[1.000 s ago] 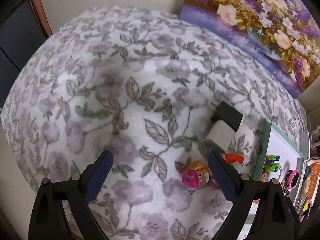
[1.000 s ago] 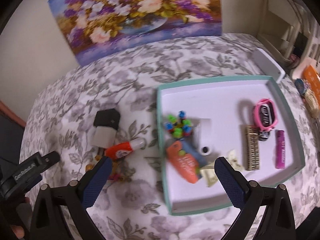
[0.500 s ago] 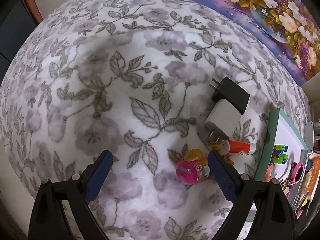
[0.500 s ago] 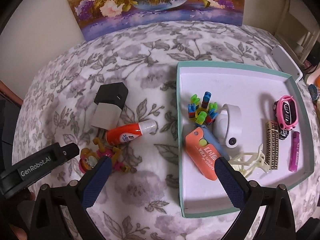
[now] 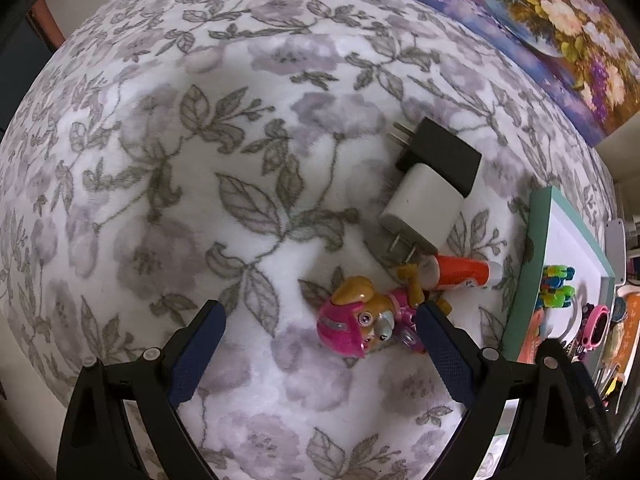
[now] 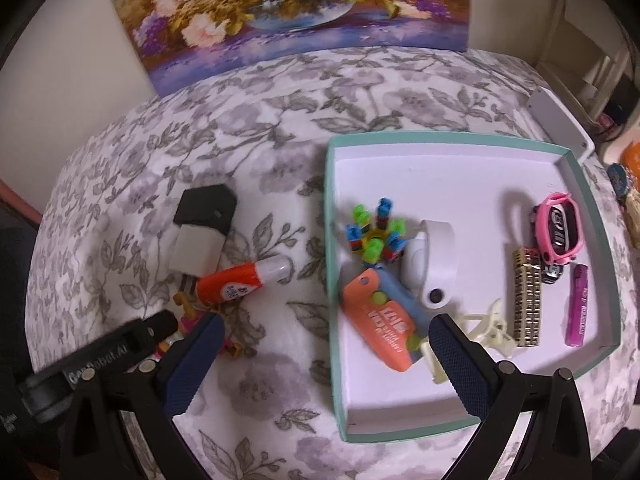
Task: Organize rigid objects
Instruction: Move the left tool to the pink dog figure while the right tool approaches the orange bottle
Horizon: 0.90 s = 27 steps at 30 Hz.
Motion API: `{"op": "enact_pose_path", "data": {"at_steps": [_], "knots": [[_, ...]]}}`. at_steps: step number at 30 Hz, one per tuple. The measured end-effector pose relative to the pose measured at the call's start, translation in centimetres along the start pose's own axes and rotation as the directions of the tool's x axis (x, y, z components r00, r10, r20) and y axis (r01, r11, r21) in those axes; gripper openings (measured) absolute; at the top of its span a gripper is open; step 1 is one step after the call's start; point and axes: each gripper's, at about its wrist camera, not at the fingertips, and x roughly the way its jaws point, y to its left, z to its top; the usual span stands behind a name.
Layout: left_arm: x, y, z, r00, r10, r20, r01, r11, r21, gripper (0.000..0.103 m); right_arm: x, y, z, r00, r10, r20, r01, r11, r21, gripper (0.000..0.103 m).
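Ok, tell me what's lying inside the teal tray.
The tray holds a colourful block toy, an orange case, a white band, a cream clip, a gold comb-like piece, a pink car key and a purple tube. The right gripper hides part of the near floor.

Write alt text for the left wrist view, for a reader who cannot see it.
The open left gripper hovers low over a floral blanket, with a pink toy pup lying by its right finger. Beyond lie an orange glue stick, a white charger and a black charger; a teal tray sits at right.
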Motion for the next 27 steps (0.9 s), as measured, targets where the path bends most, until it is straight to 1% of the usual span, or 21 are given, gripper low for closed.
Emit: {"op": "enact_pose_path", "data": {"at_steps": [5, 7, 13, 15, 17, 18, 19, 21, 24, 27], "knots": [[0.4, -1.3, 0.1, 1.0, -0.008, -0.011, 0.009, 0.999, 0.032, 0.096, -0.5, -1.3, 0.5, 0.999, -0.026, 0.018, 0.026, 0.999, 0.035, 0.103], [0.5, -1.9, 0.2, 1.0, -0.005, -0.016, 0.006, 0.998, 0.056, 0.096, -0.6, -1.9, 0.6, 1.0, -0.022, 0.018, 0.021, 0.998, 0.057, 0.103], [2.0, -4.5, -0.2, 0.999, 0.048, -0.023, -0.044, 0.991, 0.128, 0.096, -0.8, -3.1, 0.8, 1.0, -0.011, 0.018, 0.009, 0.994, 0.106, 0.103], [2.4, -5.3, -0.2, 0.998, 0.069, -0.013, -0.066, 0.987, 0.145, 0.096, -0.7, -3.3, 0.8, 1.0, -0.006, 0.016, 0.004, 0.994, 0.112, 0.103], [2.5, -6.1, -0.3, 0.998, 0.07, 0.0, -0.069, 0.985, 0.155, 0.096, -0.6, -3.3, 0.8, 1.0, -0.004, 0.012, 0.003, 0.994, 0.112, 0.103], [2.6, -6.6, -0.3, 0.998, 0.066, 0.003, -0.066, 0.985, 0.158, 0.092, -0.6, -3.3, 0.8, 1.0, -0.005, 0.011, 0.004, 0.994, 0.111, 0.103], [2.7, -6.9, -0.3, 0.998, 0.058, 0.005, -0.058, 0.985, 0.161, 0.087, -0.5, -3.2, 0.8, 1.0, -0.007, 0.009, 0.006, 0.994, 0.111, 0.103], [2.7, -7.2, -0.4, 1.0, 0.03, -0.002, -0.029, 0.986, 0.163, 0.081, -0.4, -3.1, 0.8, 1.0, -0.009, 0.008, 0.008, 0.994, 0.109, 0.103], [2.4, -7.5, -0.7, 0.999, 0.032, 0.0, -0.031, 0.984, 0.176, 0.079, -0.4, -3.0, 0.9, 1.0, -0.011, 0.013, 0.009, 0.994, 0.107, 0.103], [2.0, -7.0, -0.7, 1.0, -0.005, -0.005, 0.006, 0.988, 0.151, 0.076, -0.5, -2.8, 1.0, 1.0, -0.01, 0.021, 0.008, 0.995, 0.096, 0.103]]}}
